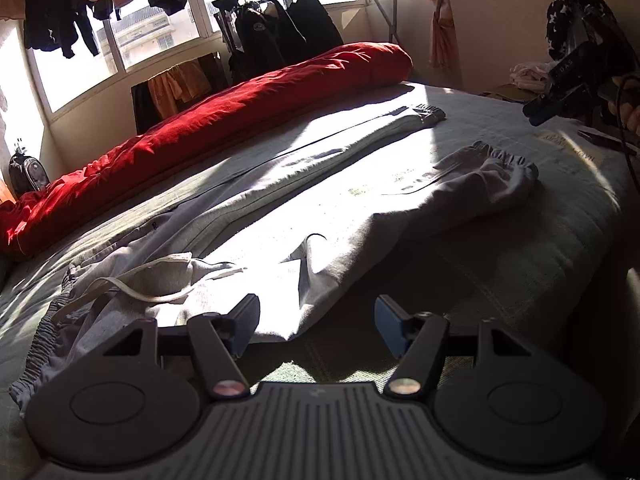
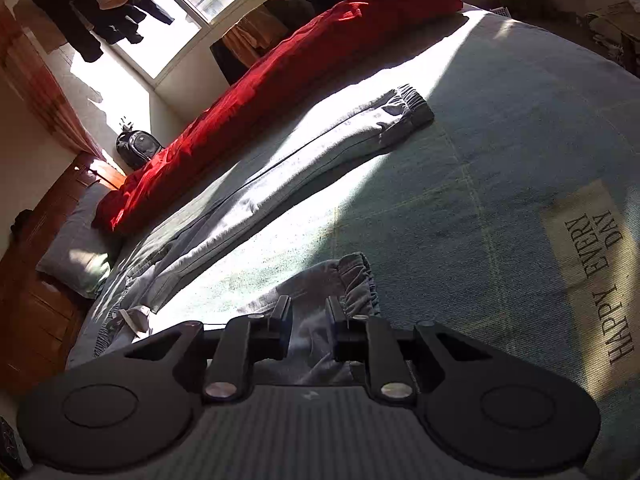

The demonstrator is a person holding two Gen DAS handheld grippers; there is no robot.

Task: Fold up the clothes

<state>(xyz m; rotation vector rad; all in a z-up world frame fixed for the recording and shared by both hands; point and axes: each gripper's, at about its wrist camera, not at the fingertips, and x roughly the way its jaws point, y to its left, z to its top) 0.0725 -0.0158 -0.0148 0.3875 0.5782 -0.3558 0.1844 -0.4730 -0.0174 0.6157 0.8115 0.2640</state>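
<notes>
Grey sweatpants [image 1: 320, 184] lie spread on the bed [image 1: 520, 260], waistband [image 1: 44, 332] near left, legs running away to the right. The far leg lies straight, ending in its cuff [image 1: 430, 114]. The near leg is rumpled and its cuff [image 1: 500, 168] bunches up. My left gripper [image 1: 316, 316] stands open just above the near edge of the pants' thigh, nothing between its fingers. In the right wrist view my right gripper [image 2: 308, 312] hovers over the near cuff [image 2: 352, 276], jaws a little apart, with cloth showing below the gap and not pinched. The left wrist view shows the right gripper [image 1: 540, 114] raised at far right.
A long red duvet [image 1: 240, 104] runs along the far side of the bed. Behind it are windows, a rack of dark clothes [image 1: 280, 32] and a backpack [image 1: 26, 176]. A pillow [image 2: 76, 252] lies at the headboard end. The sheet carries a printed patch [image 2: 592, 264].
</notes>
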